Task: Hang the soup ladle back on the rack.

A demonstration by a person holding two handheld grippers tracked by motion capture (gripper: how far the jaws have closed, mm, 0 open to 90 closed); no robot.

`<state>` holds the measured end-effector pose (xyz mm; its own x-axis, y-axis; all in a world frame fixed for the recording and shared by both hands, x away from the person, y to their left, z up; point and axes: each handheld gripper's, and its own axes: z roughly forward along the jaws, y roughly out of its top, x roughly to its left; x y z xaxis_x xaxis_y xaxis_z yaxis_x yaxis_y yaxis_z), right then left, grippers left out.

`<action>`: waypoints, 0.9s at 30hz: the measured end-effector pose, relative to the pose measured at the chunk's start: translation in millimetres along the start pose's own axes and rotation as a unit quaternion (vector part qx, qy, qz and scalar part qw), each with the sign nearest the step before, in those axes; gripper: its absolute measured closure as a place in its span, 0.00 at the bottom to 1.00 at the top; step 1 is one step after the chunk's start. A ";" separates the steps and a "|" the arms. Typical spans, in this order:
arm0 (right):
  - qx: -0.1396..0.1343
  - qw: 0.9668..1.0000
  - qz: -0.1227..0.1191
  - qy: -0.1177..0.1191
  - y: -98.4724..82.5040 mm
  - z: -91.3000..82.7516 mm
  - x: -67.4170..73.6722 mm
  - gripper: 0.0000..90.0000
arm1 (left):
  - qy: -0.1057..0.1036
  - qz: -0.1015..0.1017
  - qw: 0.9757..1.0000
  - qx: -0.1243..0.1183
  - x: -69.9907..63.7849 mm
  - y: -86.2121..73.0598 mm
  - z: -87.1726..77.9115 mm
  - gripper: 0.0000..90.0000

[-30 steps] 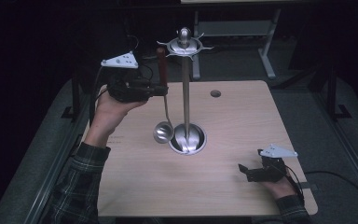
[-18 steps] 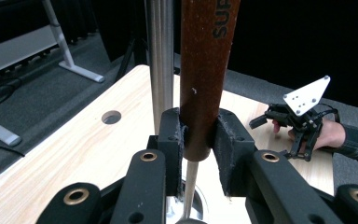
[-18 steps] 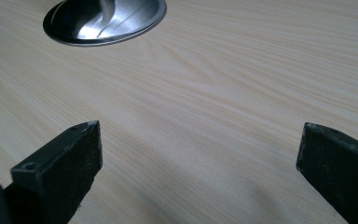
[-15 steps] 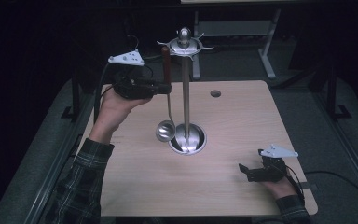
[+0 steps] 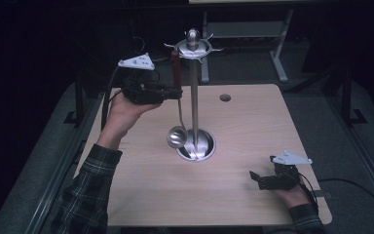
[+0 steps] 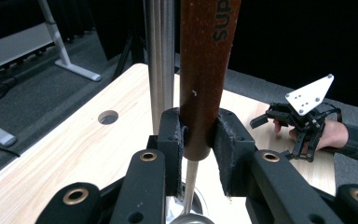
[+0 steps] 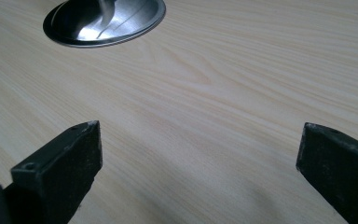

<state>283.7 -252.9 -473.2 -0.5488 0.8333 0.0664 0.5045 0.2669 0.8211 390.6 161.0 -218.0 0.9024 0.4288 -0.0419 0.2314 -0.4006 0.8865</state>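
The left hand-held gripper [image 6: 198, 149] clenches the brown wooden handle of a ladle [image 5: 177, 80], keeping it upright beside the steel stand [image 5: 193, 97], probably to reach a hook on top. Its shiny bowl hangs near the round base. The right hand-held gripper [image 5: 264, 180] rests released on the pale wooden surface [image 5: 253, 126].

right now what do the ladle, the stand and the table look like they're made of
Ladle: dark reddish-brown handle, likely varnished wood given its sheen, with a shiny metal stem and bowl. Stand: polished metal, probably steel; its base mirrors the light. Table: pale wood-grain top, matte, possibly laminate.
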 end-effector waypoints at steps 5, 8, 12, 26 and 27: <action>0.000 1.000 0.000 0.000 0.0 -0.1 0.1 0.00 | 0.001 0.001 1.000 -0.003 0.2 -1.1 -0.7 0.81; 0.000 1.000 0.000 0.000 0.0 -0.1 0.2 0.00 | -0.002 -0.001 1.000 -0.010 0.3 -2.1 -2.5 0.80; 0.000 1.000 0.000 -0.001 0.0 -0.1 0.4 0.00 | 0.000 -0.005 1.000 -0.020 0.5 -2.4 -5.8 0.75; 0.001 1.000 0.000 -0.002 -0.1 -0.1 0.4 0.00 | 0.032 -0.001 0.999 -0.009 -1.8 -15.5 -21.2 0.57; 0.001 1.000 -0.001 -0.002 -0.1 0.0 0.3 0.00 | 0.035 -0.002 0.999 -0.008 -2.3 -18.4 -23.6 0.55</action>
<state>283.4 -252.6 -473.3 -0.5468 0.8349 0.0631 0.5046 0.2684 0.8206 375.7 186.4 -223.3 0.8739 0.4859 -0.0135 0.2289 -0.3869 0.8933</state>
